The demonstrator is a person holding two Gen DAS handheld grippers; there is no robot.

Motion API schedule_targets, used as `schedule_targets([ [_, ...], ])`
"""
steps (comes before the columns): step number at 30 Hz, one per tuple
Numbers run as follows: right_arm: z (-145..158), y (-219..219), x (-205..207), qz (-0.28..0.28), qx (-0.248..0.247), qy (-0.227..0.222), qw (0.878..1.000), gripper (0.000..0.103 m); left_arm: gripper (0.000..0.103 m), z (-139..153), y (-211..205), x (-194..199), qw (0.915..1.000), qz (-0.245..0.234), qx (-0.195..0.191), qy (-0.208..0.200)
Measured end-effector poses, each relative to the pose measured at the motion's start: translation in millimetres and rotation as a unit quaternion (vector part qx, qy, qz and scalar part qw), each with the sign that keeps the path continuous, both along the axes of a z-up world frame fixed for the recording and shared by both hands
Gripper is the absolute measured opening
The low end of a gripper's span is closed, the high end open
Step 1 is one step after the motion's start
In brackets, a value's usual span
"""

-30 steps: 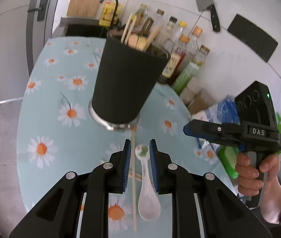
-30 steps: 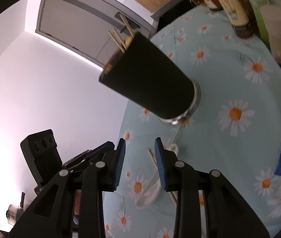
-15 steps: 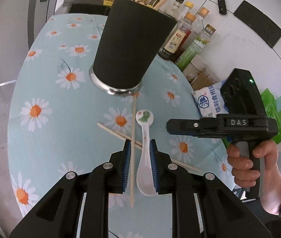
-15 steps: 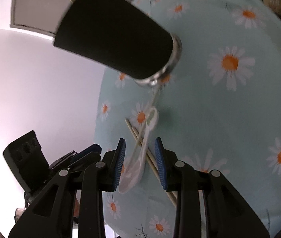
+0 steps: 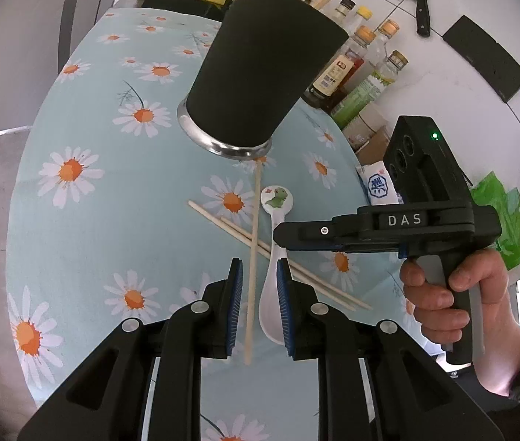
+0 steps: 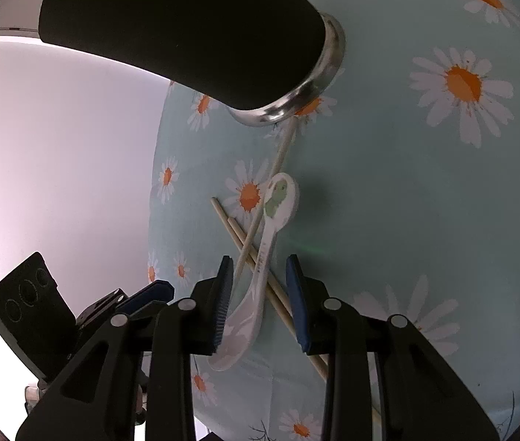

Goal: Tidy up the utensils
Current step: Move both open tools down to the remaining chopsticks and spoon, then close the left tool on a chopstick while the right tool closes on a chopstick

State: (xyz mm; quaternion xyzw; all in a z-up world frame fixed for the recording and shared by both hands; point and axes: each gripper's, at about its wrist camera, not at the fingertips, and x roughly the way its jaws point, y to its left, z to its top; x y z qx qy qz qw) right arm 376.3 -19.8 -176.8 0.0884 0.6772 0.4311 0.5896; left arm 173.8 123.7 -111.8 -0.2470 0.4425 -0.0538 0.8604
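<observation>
Both grippers hover over the loose utensils, holding nothing.

The left gripper has a narrow gap, the right gripper a wider one; neither presses on anything. Beneath them a white spoon and a single chopstick cross a chopstick pair on the daisy tablecloth, near the black cup.

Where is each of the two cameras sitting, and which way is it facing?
Left wrist: on the left gripper, looking down along its jaws at the white ceramic spoon and black utensil cup; the person's hand holding the right gripper shows.
Right wrist: on the right gripper, angled down at the same spoon on the daisy tablecloth; the left gripper shows at lower left.
Both share the spoon, wooden chopsticks and cup.
</observation>
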Motion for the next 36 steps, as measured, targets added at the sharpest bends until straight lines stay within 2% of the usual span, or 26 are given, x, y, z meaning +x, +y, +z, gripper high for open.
schedule_targets([
  [3,5.1,4.1,-2.2,0.005,-0.008,-0.008,1.0,0.026,0.018,-2.0,1.6,0.2,1.0,0.0,-0.001,0.004],
  [5,6.9,7.2,-3.6,0.0,-0.016,-0.007,1.0,0.017,0.018,-2.5,3.4,0.7,1.0,0.001,-0.005,0.004],
  [10,8.9,8.5,-4.8,-0.003,-0.022,-0.018,1.0,0.01,0.018,-3.5,7.7,4.3,0.9999,0.003,-0.012,0.006],
  [20,7.8,-4.2,-2.5,-0.004,0.018,0.005,1.0,0.006,0.018,-15.8,6.9,19.9,0.9992,-0.015,-0.003,0.038],
  [27,15.9,-25.2,1.5,-0.023,0.035,0.005,0.999,0.006,0.019,-17.6,0.1,34.4,0.9973,-0.037,0.027,0.057],
  [28,17.4,-28.9,1.8,-0.026,0.037,0.004,0.999,0.006,0.026,-19.1,-2.0,37.5,0.9967,-0.043,0.028,0.063],
  [29,19.1,-33.4,3.3,-0.028,0.039,0.004,0.999,0.006,0.029,-20.2,-4.0,39.2,0.9962,-0.047,0.032,0.066],
  [32,23.4,-46.6,4.9,-0.036,0.044,0.003,0.998,0.006,0.029,-23.2,-12.5,44.9,0.9935,-0.071,0.04,0.08],
  [36,28.1,-67.2,4.8,-0.046,0.049,0.0,0.998,0.006,0.029,-26.6,-22.4,51.1,0.9878,-0.092,0.074,0.102],
])
